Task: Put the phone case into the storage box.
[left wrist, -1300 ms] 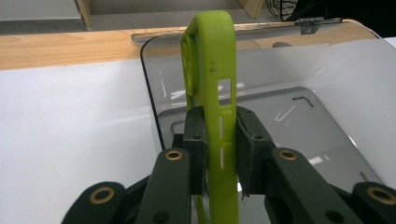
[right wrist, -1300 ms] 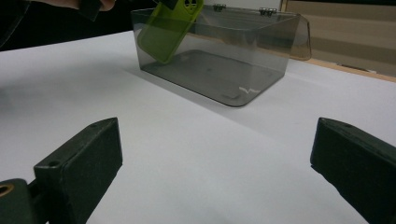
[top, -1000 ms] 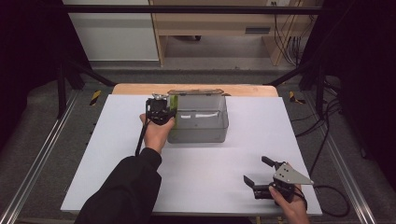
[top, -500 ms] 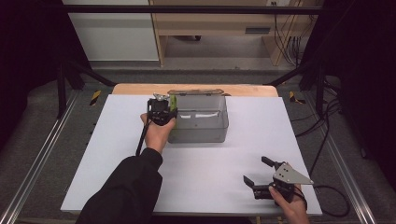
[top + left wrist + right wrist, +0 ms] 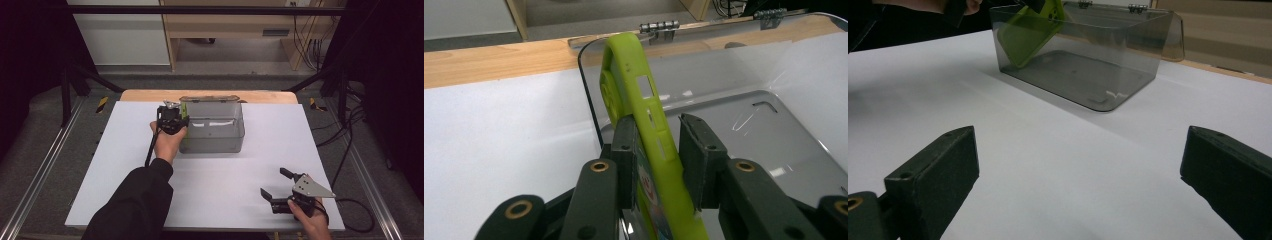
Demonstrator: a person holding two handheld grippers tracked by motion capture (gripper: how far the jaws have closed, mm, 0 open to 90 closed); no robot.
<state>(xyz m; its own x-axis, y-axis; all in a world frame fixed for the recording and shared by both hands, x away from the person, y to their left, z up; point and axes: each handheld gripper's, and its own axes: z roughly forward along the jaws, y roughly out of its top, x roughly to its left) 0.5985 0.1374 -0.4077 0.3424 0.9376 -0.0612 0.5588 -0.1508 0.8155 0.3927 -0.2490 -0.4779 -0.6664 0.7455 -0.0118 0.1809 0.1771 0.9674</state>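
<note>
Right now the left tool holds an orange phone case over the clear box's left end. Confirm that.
Not orange: the phone case is lime green, as the left gripper view shows. The left tool does hold it over the clear box's left end.

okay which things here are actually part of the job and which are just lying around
In use:
- green phone case, between the left gripper jaws, its lower end inside the box
- clear grey box, lid open

Lying about:
- right gripper, jaws open over bare table
- cables on the floor
- wooden furniture behind
</note>
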